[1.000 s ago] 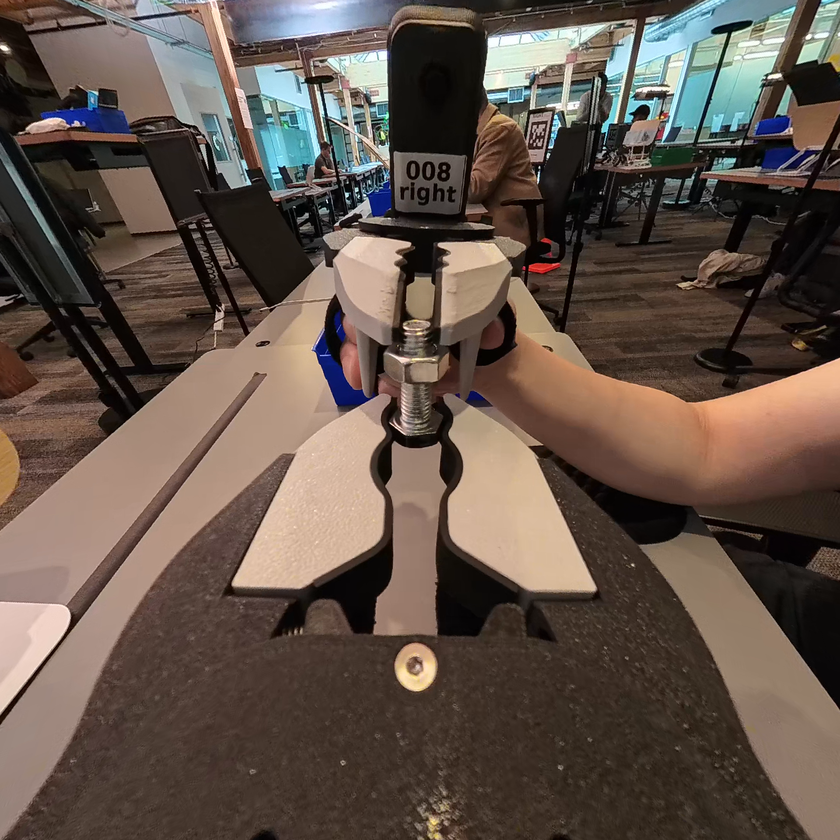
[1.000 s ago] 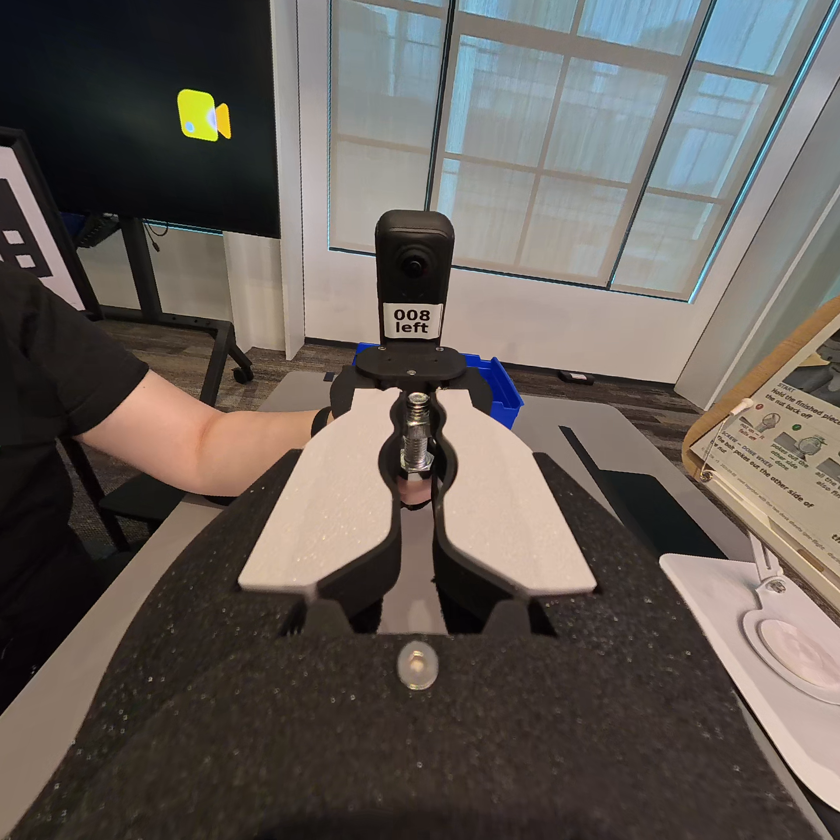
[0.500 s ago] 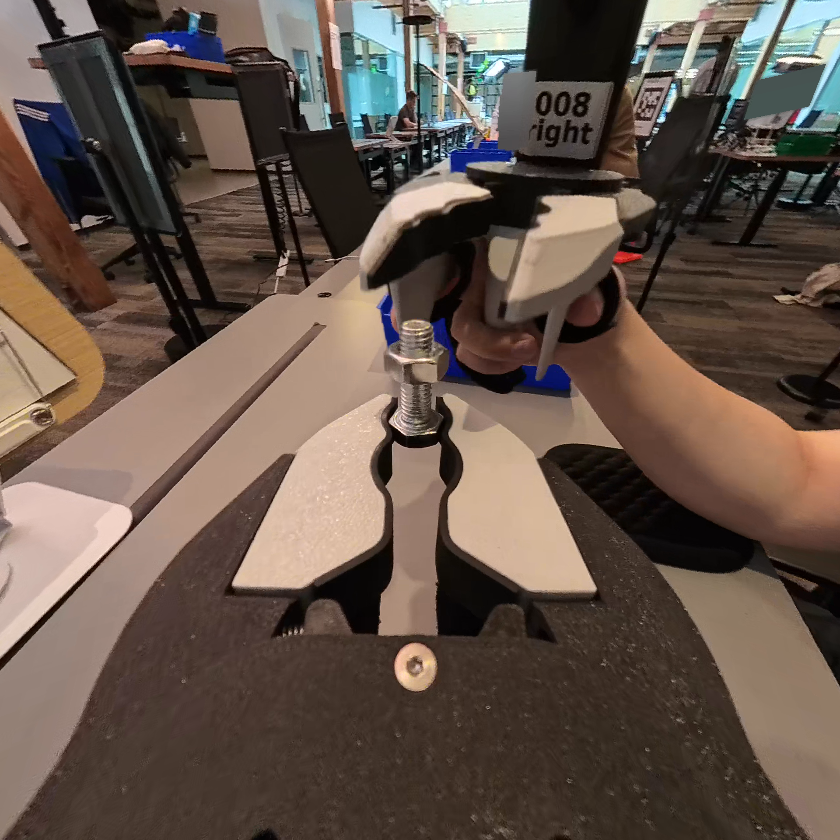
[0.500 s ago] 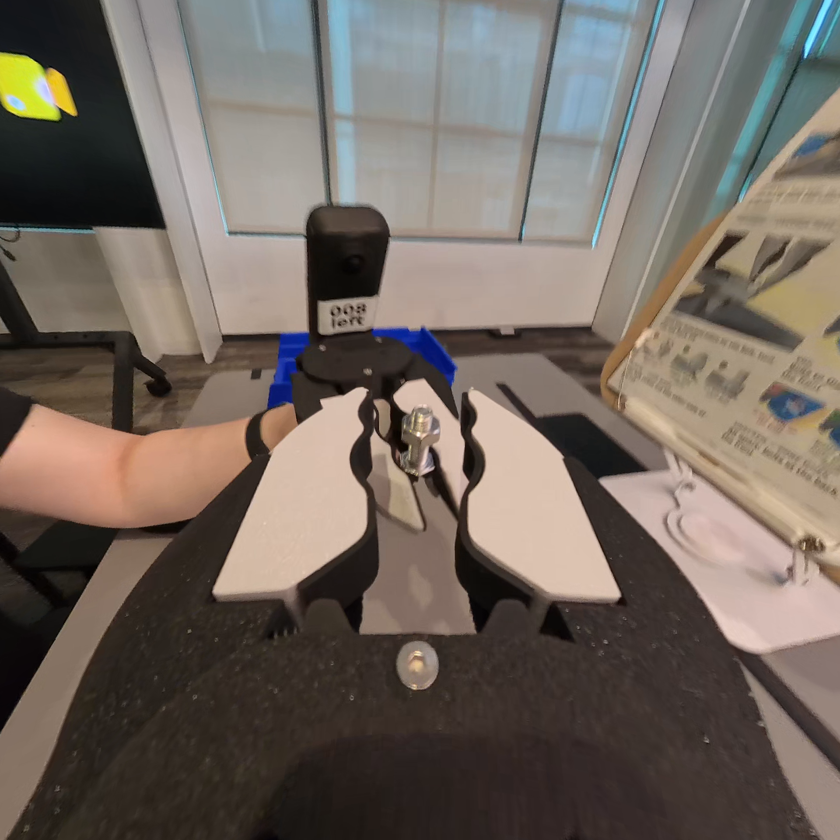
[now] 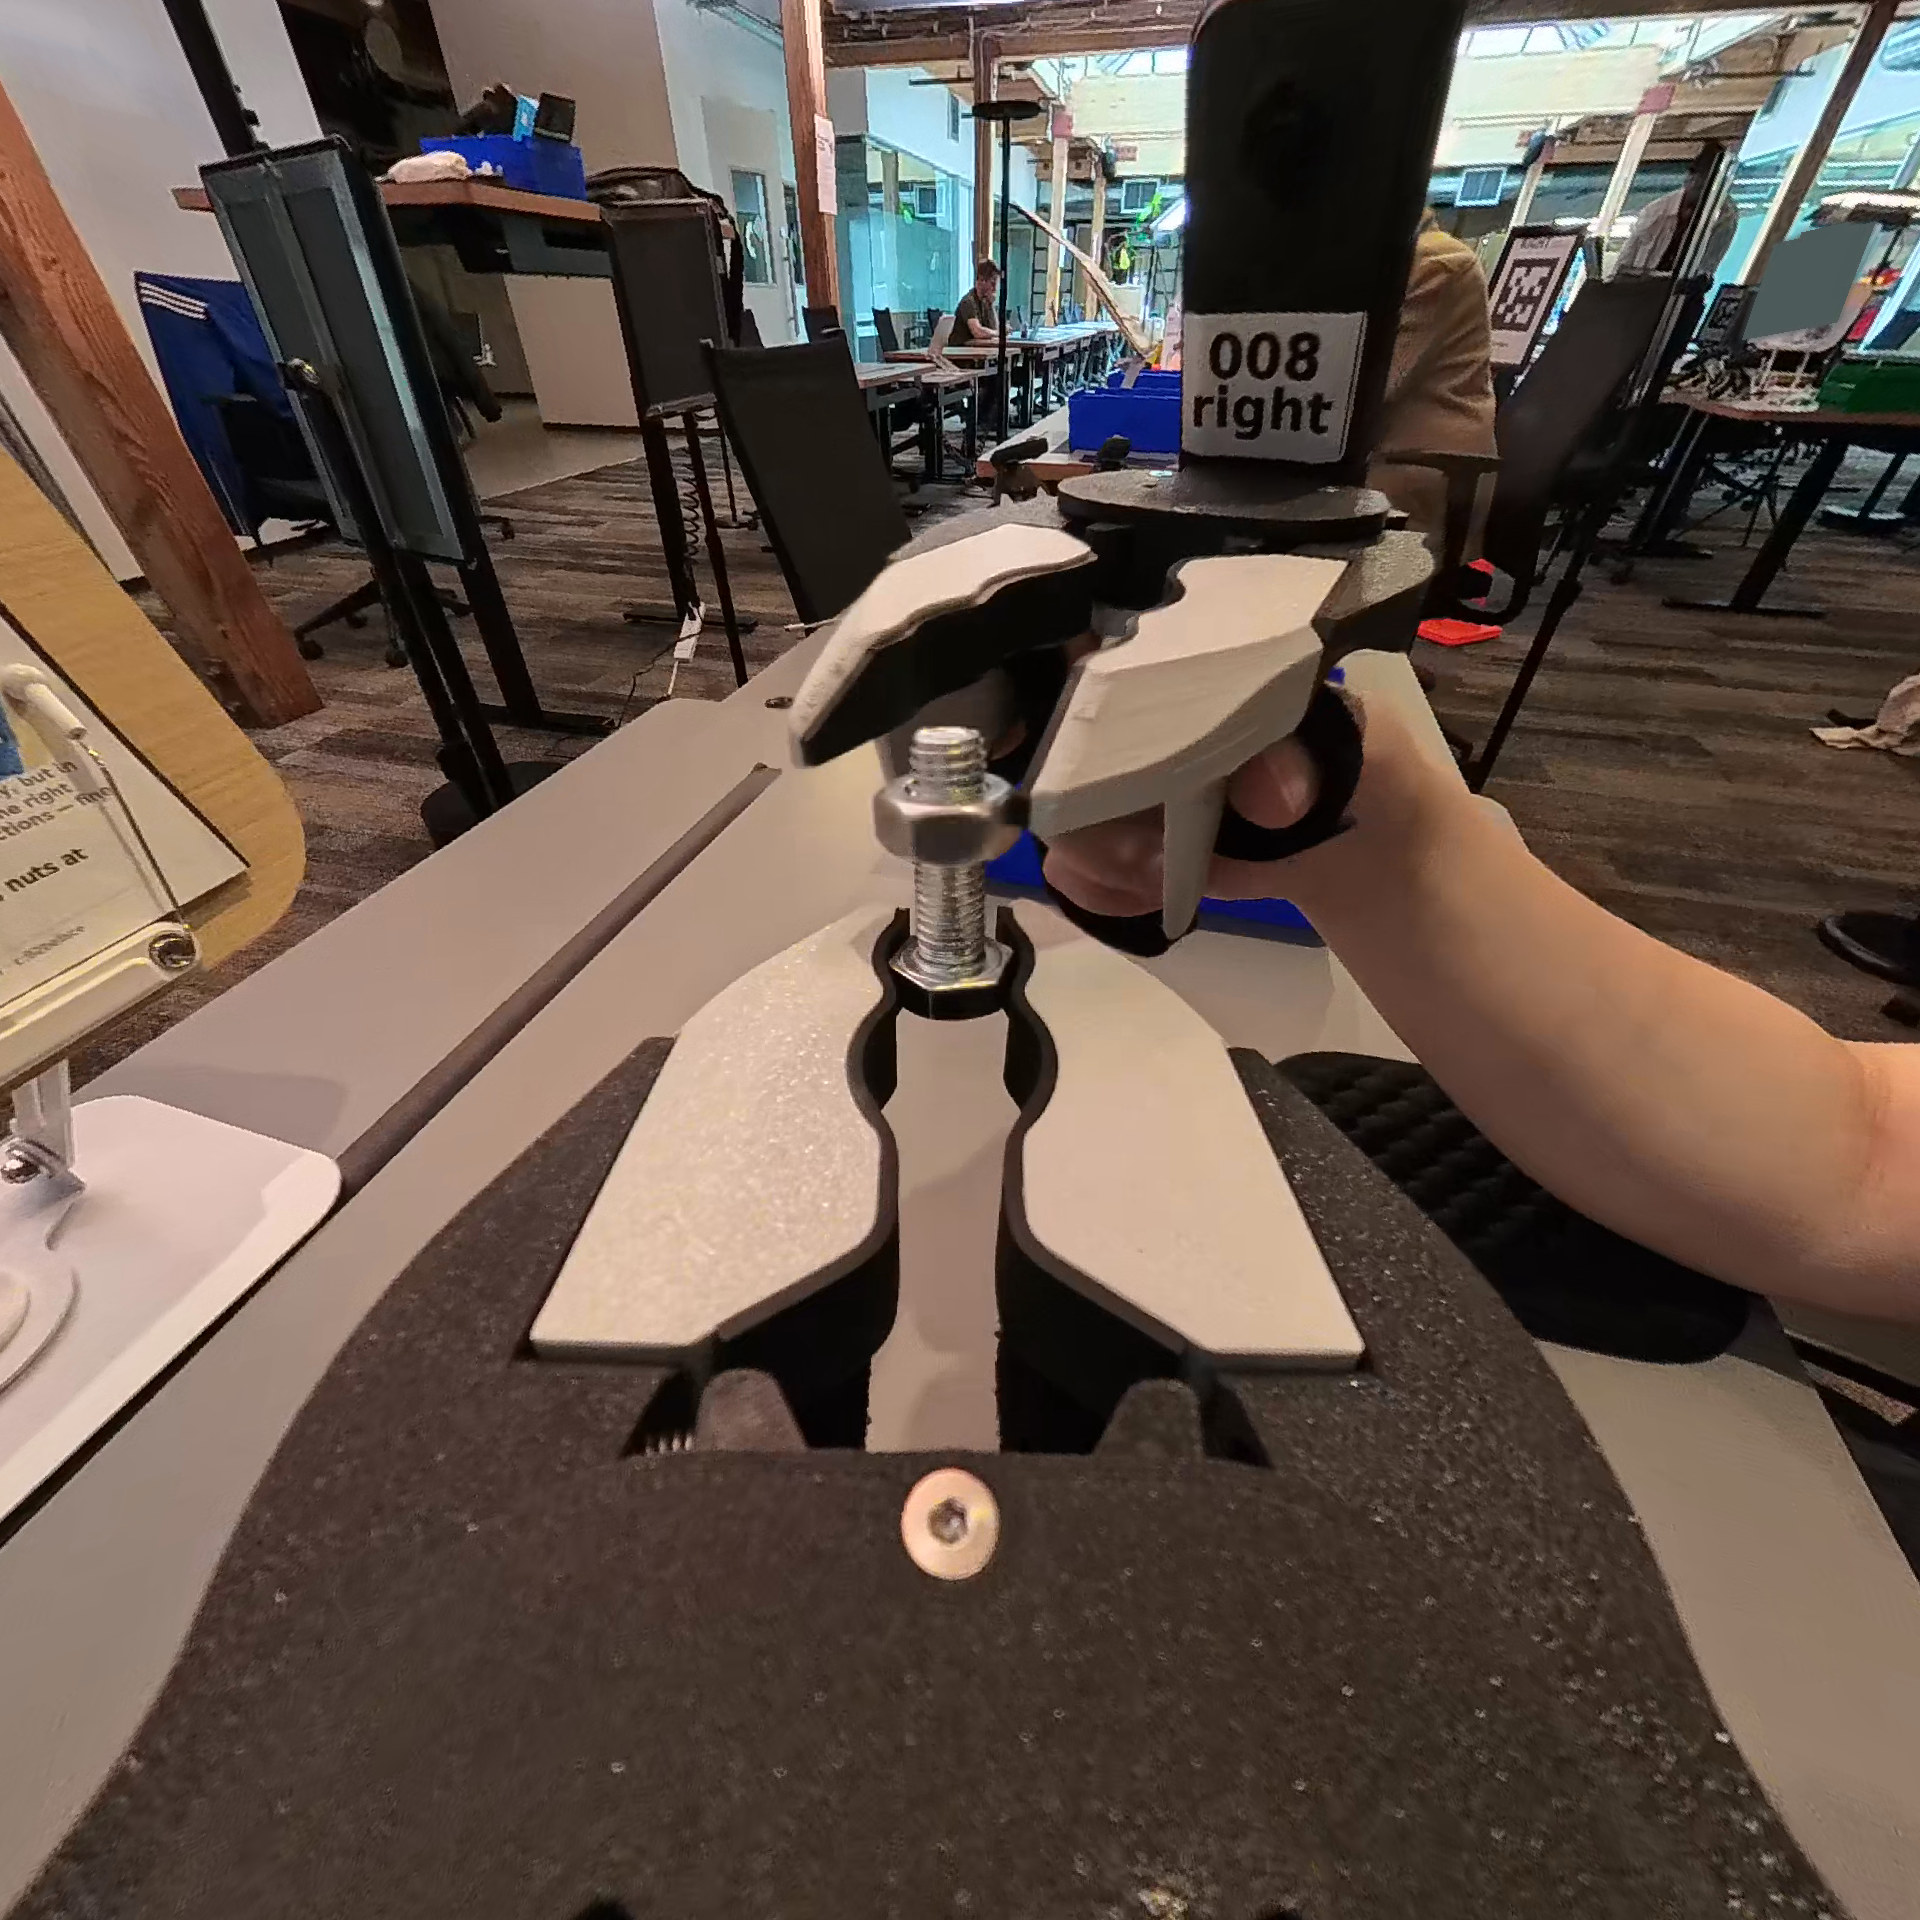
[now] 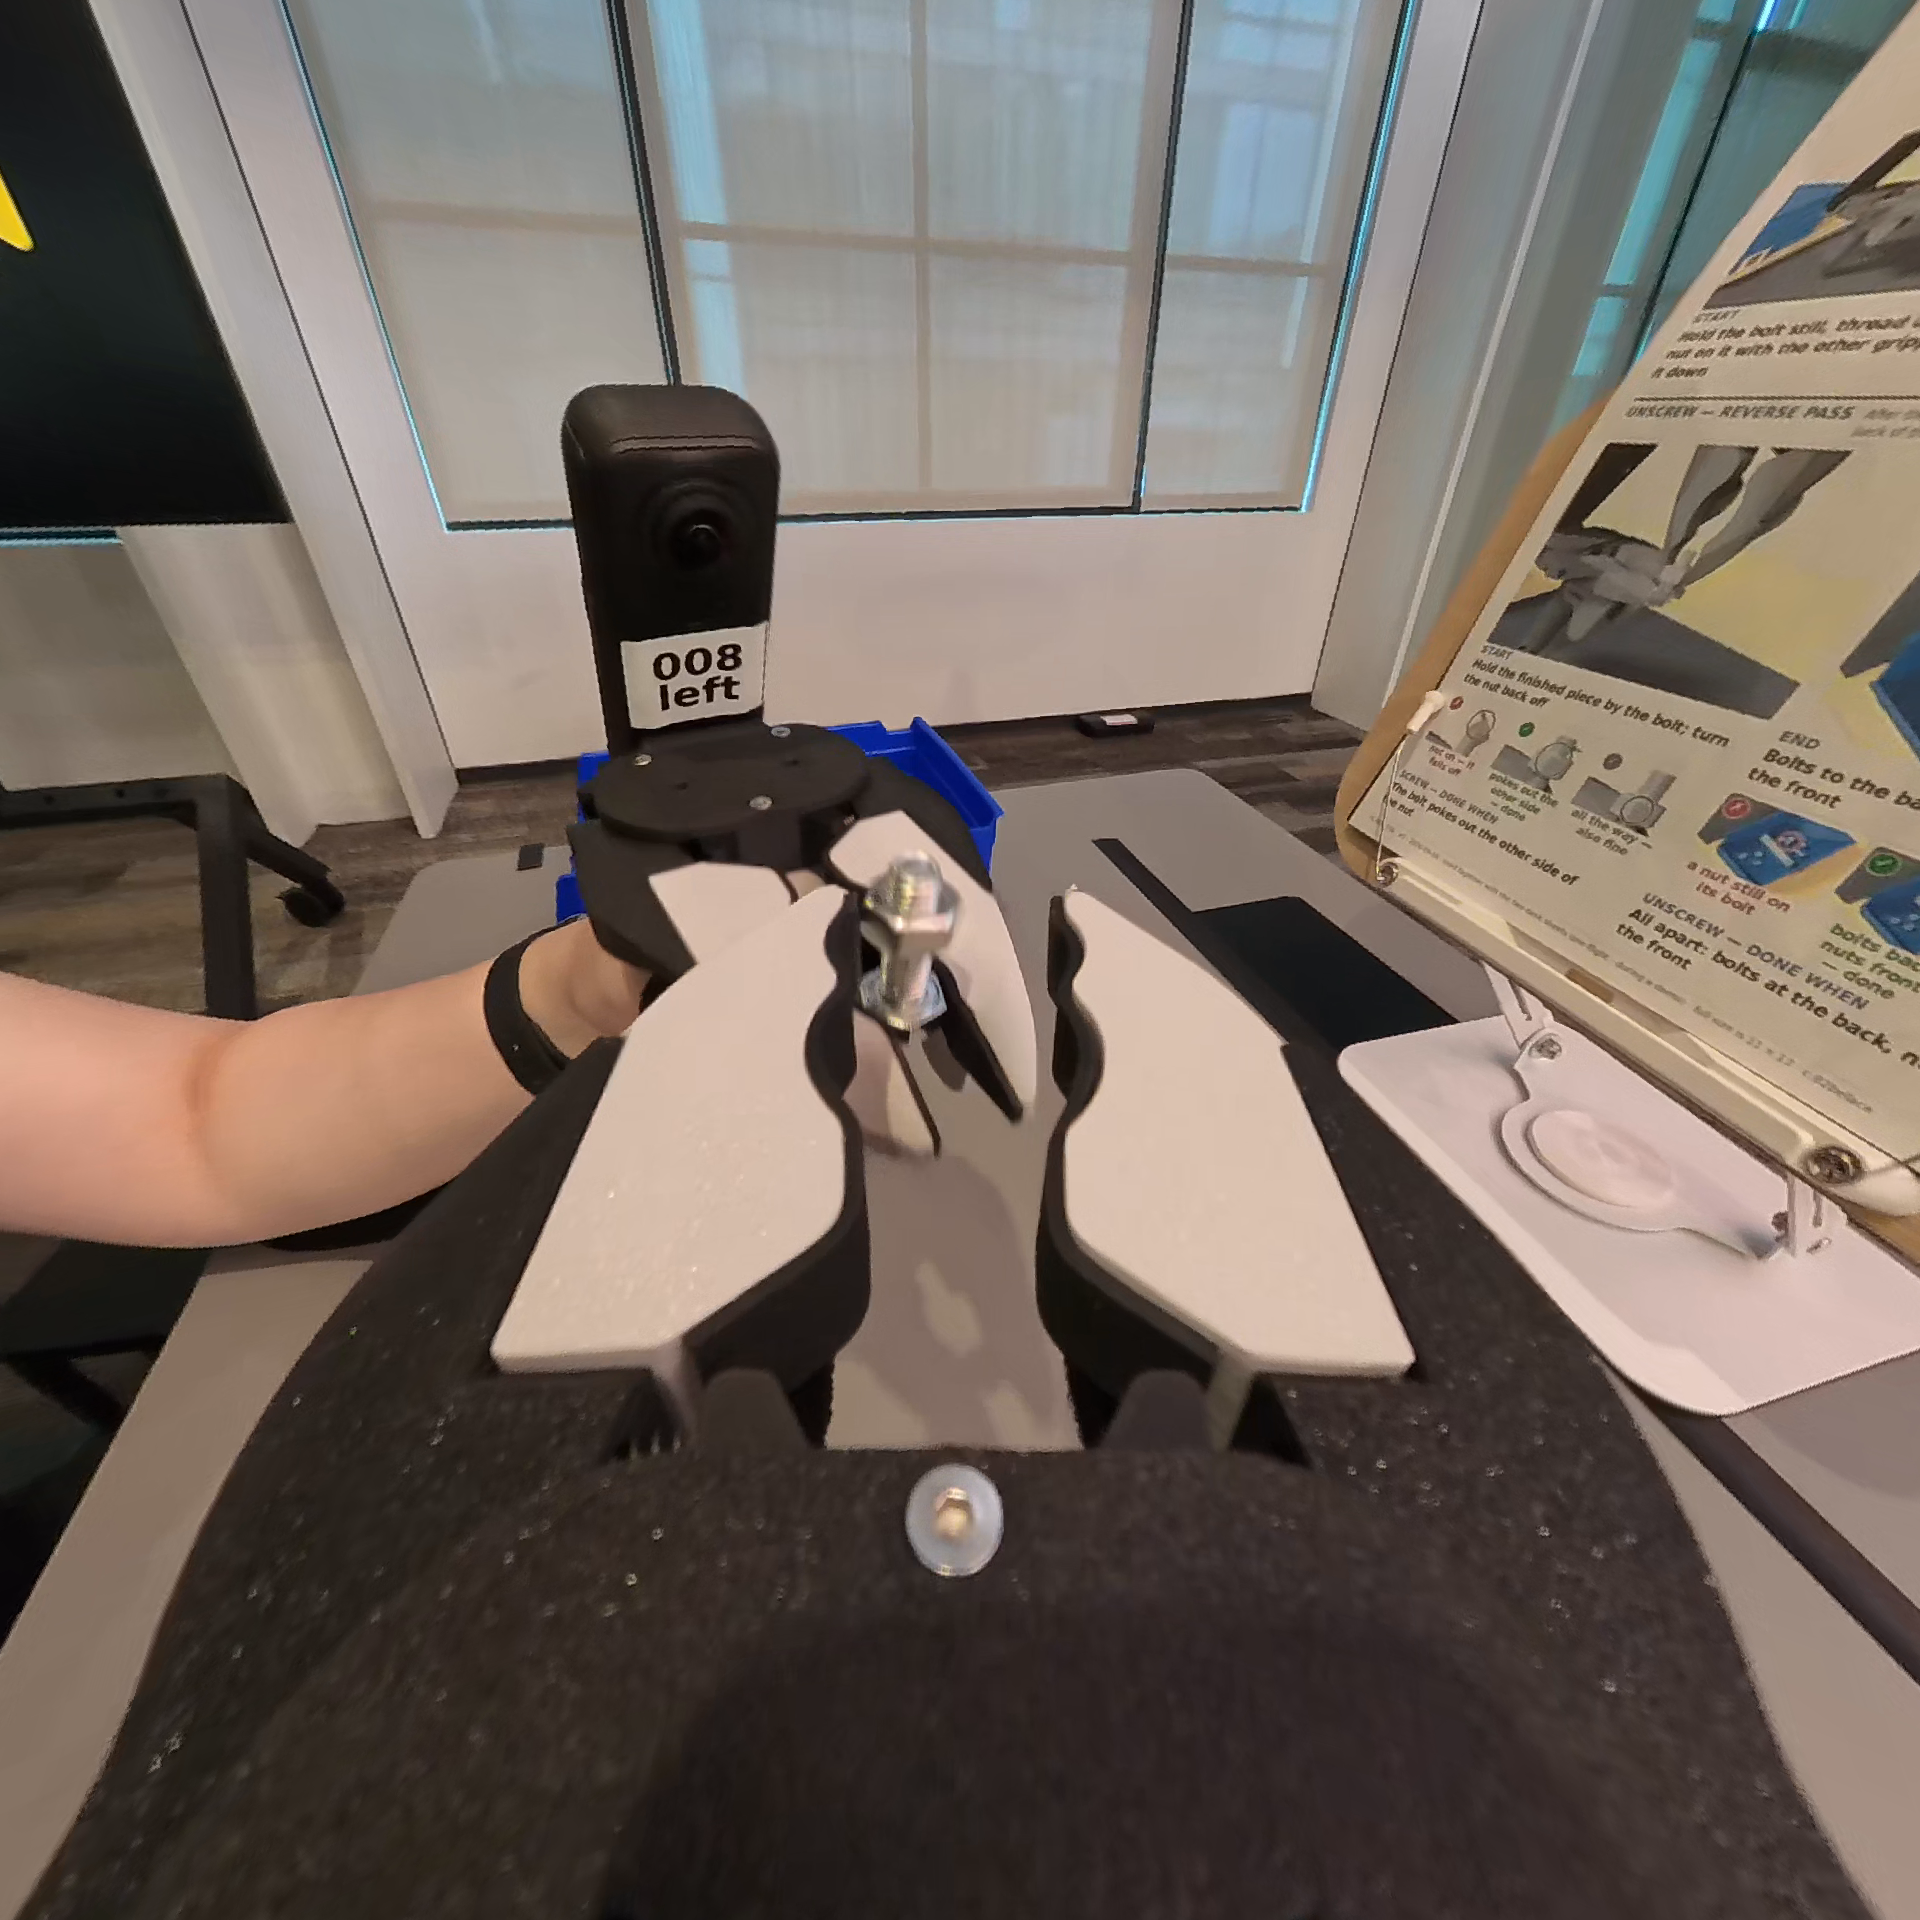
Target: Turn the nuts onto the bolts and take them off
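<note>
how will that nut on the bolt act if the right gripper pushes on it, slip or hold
The nut looks like bare shiny metal, so smooth fingers may skid across it. Its flat hex sides should give some purchase. It sits on the threads of the bolt, clamped upright by the left gripper, so a push likely turns it rather than slides it.

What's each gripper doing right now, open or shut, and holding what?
Left gripper: shut on the bolt at its head end.
Right gripper: open, fingers either side of the nut, holding nothing.
</note>
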{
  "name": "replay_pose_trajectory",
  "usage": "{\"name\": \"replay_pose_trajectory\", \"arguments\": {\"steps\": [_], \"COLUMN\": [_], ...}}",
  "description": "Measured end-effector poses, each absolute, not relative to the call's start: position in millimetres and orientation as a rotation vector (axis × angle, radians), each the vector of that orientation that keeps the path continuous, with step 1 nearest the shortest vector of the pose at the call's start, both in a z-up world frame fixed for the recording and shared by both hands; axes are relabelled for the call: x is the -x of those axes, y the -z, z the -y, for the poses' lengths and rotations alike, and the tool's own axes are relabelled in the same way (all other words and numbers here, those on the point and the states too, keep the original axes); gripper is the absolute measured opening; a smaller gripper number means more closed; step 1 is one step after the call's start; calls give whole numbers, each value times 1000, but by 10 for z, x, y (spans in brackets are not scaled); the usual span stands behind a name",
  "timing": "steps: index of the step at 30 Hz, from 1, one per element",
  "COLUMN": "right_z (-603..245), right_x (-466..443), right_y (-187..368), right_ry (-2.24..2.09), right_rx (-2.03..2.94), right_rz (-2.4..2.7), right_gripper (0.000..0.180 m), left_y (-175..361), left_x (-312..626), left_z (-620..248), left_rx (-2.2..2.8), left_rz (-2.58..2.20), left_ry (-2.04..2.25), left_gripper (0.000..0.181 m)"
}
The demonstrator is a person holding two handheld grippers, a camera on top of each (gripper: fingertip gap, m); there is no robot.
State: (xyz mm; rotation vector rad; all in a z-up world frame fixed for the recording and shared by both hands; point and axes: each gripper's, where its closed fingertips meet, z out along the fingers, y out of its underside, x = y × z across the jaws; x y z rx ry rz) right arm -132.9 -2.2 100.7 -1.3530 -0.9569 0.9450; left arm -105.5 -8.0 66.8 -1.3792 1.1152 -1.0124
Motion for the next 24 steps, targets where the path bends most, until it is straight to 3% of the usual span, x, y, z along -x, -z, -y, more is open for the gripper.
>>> {"name": "replay_pose_trajectory", "arguments": {"steps": [24], "right_z": [65], "right_x": [1313], "right_y": [-859], "right_ry": [-827], "right_rx": [1641], "right_rz": [961], "right_gripper": [21], "left_y": [-529], "left_x": [999], "left_z": [29], "left_rx": [1402], "left_rz": [-1184], "left_ry": [779], "left_gripper": [15]}}
